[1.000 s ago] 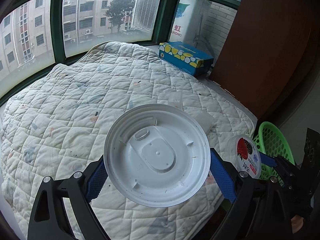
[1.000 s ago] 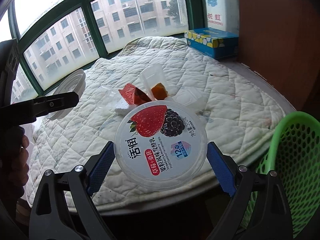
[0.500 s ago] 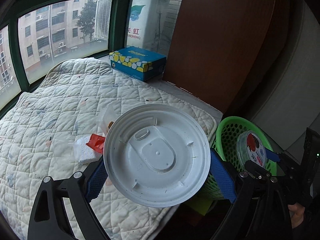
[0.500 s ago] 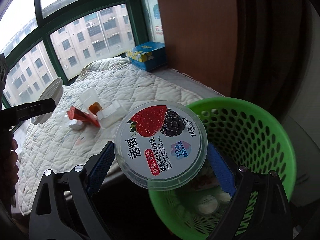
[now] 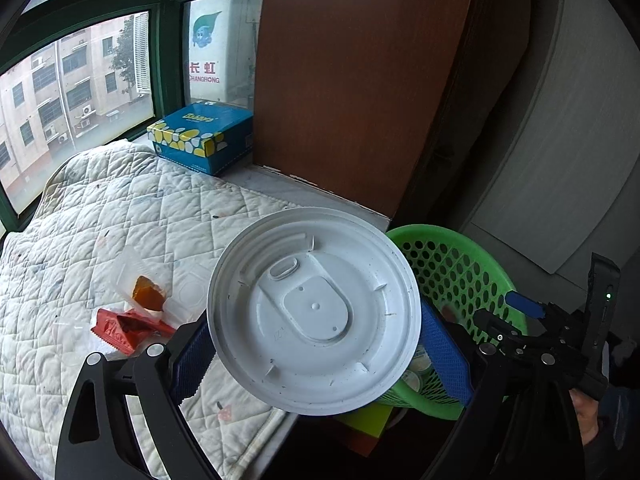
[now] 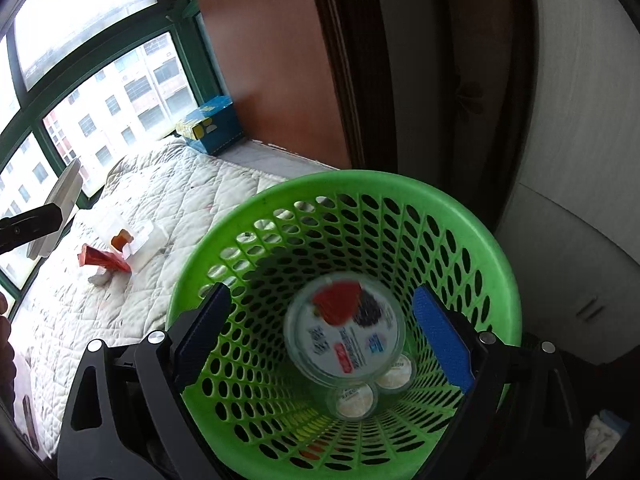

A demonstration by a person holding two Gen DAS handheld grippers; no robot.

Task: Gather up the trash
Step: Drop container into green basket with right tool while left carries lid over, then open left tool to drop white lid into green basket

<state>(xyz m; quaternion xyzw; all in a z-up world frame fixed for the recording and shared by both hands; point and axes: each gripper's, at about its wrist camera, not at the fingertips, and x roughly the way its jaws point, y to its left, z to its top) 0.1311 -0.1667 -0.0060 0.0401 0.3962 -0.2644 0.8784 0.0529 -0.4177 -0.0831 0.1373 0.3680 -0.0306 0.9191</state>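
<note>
My left gripper (image 5: 316, 354) is shut on a white round plastic lid (image 5: 314, 312), held in the air at the quilt's edge, beside the green mesh basket (image 5: 460, 276). My right gripper (image 6: 320, 324) is open above the basket (image 6: 400, 188). Between its fingers and lower down, a blurred yogurt lid with a berry picture (image 6: 344, 336) lies inside the basket, over two small round cups (image 6: 354, 400). On the quilt lie a red wrapper (image 5: 120, 328) and a clear plastic tray with an orange piece (image 5: 148, 298). In the left wrist view, the right gripper (image 5: 516, 320) shows past the basket.
A white quilted cover (image 5: 100, 220) spreads under the green-framed window. A blue tissue box (image 5: 204, 140) stands at its far end against a brown wooden panel (image 5: 360, 80). A yellow object (image 5: 368, 420) sits under the basket. A hand (image 5: 588, 420) holds the right gripper.
Both grippers swung right, from over the quilt to the basket. The right gripper opened and let go of the yogurt lid, which now sits inside the basket.
</note>
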